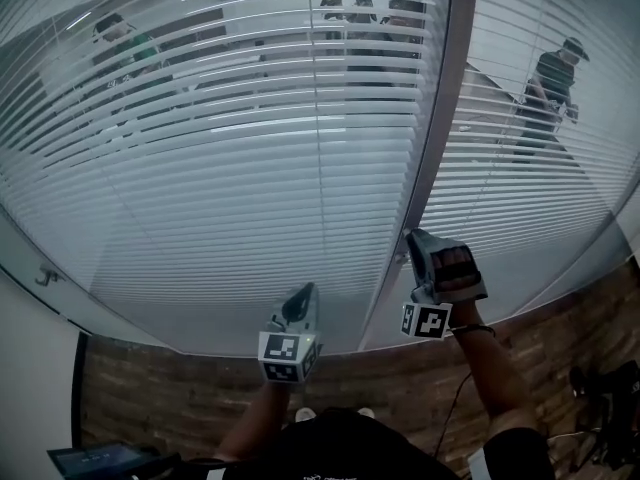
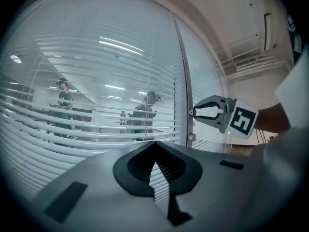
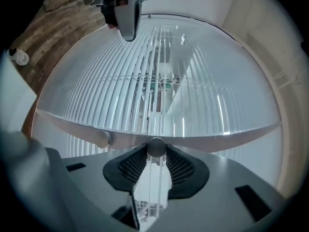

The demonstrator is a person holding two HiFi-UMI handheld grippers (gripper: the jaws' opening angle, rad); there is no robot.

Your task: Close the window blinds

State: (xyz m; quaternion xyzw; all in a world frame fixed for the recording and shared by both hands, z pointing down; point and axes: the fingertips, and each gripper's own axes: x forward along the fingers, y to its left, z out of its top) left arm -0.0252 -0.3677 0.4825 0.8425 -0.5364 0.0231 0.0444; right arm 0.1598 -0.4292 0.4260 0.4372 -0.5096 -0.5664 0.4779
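White slatted blinds (image 1: 250, 168) hang behind the glass, their slats partly open, and people show through them. A grey frame post (image 1: 432, 148) divides the left pane from the right blind (image 1: 530, 188). My right gripper (image 1: 412, 236) reaches to the post. In the right gripper view its pads (image 3: 170, 164) close on a small round knob (image 3: 155, 146) on the frame. The left gripper view shows the same right gripper (image 2: 193, 112) with its tips at the post. My left gripper (image 1: 305, 290) points at the lower glass, touching nothing, its tips together (image 2: 153, 144).
A second round knob (image 3: 103, 139) sits on the frame beside the held one. Wood-pattern flooring (image 1: 200, 388) runs below the glass. A tablet (image 1: 95, 458) lies at the lower left. A white wall (image 1: 30, 368) stands on the left.
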